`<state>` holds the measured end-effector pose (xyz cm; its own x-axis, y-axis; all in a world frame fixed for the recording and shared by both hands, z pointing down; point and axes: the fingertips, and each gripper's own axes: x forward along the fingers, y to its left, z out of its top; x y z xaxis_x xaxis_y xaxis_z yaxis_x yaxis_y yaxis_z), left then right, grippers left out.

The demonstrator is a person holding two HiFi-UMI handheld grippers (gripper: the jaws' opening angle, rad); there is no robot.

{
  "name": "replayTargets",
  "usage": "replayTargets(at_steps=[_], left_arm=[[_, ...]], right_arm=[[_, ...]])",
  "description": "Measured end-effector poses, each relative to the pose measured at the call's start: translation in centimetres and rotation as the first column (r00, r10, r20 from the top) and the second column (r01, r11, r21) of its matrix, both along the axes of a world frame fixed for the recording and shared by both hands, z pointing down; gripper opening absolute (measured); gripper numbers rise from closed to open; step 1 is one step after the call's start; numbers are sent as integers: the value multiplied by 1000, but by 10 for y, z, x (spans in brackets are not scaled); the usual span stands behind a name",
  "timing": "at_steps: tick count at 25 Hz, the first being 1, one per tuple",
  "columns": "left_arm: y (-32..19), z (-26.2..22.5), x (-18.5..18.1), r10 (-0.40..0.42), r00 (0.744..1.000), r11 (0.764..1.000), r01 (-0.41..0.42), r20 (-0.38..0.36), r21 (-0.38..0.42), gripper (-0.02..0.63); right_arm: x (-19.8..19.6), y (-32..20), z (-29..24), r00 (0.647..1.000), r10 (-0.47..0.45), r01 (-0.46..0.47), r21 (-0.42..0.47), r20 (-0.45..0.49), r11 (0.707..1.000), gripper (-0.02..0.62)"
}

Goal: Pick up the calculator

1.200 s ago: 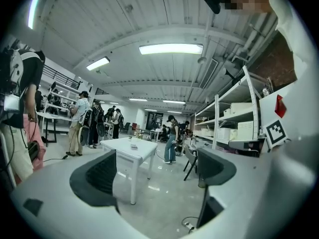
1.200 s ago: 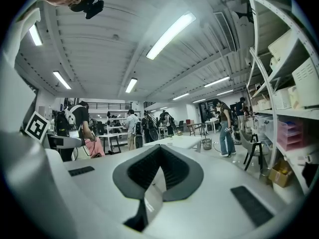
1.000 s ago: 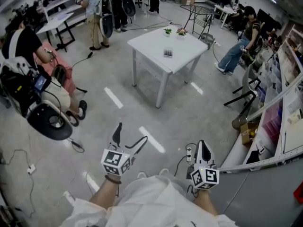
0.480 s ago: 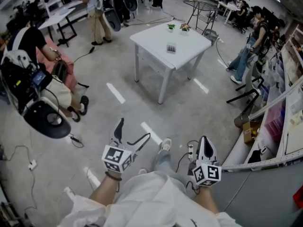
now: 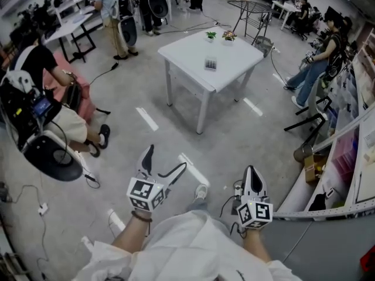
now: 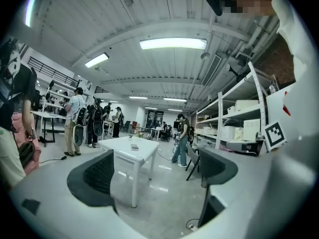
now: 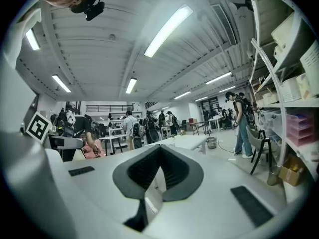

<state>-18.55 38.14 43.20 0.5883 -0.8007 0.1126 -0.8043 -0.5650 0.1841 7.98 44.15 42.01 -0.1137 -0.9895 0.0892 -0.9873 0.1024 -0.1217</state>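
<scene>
Nearest first, entries in order of distance.

1. Left tool (image 5: pixel 164 159): held low ahead of the wearer's body. Its jaws are spread wide with nothing between them. Judged to be carried ready-open for the pick.
2. Right tool (image 5: pixel 251 177): held level with the left one. Its jaws are pressed together and grip nothing. Judged idle, kept in at the side.
3. Shoe (image 5: pixel 200 191): planted between the two tools and pointing toward the bench.
4. Power strip and cable (image 5: pixel 235 187): on the floor just beside the right tool's line. Judged a trip risk on that side.
5. Floor (image 5: pixel 246 133): bare concrete with white tape strips (image 5: pixel 147 119). It offers a broad open lane from the feet to the bench. Shelving (image 5: pixel 351 157) hems the right margin, and a seated person with gear (image 5: pixel 35 98) hems the left.
6. Bench (image 5: pixel 187 48): a white square top, set corner-on to the wearer, with the near corner and both near edges free of obstruction.
7. Calculator (image 5: pixel 210 64): lies flat about mid-top, well in from every edge and far beyond either tool's reach. Judged that the approach remains to be made.
8. Two small potted plants (image 5: pixel 216 37): by the far edge, well apart from the calculator, leaving room around it for a straight descent.
</scene>
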Motion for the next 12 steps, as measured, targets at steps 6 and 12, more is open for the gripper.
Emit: replayTargets(at_steps=[6, 12], left_arm=[[-59, 5, 26, 5, 1000, 1000, -5, 21, -11, 509], [-117, 6, 62, -2, 1000, 1000, 3, 30, -19, 509]], right_arm=[[26, -58, 7, 1000, 2, -2, -5, 15, 1000, 18], [61, -115, 4, 1000, 11, -11, 16, 19, 1000, 17]])
